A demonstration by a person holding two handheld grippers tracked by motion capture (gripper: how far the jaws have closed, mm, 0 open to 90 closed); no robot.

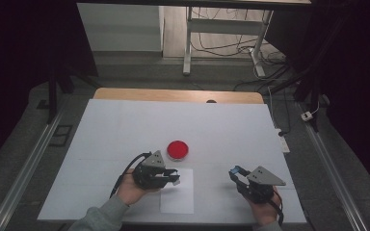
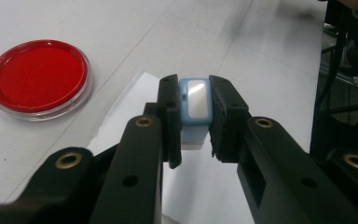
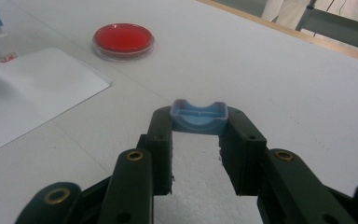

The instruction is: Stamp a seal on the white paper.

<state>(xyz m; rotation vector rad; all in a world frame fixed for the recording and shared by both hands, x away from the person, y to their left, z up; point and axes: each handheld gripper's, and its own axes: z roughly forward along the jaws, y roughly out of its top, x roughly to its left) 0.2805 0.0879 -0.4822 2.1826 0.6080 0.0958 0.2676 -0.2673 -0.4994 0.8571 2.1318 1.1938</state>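
One round dish of red ink, one stamp, one cap.
Left gripper [image 2: 193,116] clamps the blue stamp [image 2: 195,103] over one white sheet [image 1: 177,191]; right gripper [image 3: 198,128] clamps its blue cap [image 3: 199,116]; red dish [image 1: 178,150] sits just beyond the sheet.

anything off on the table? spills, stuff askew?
Nothing stands out. The round red ink pad in its clear dish sits flat with no spill, and the white paper sheet lies flat. The left tongs hold a blue stamp body; the right tongs hold its blue cap.
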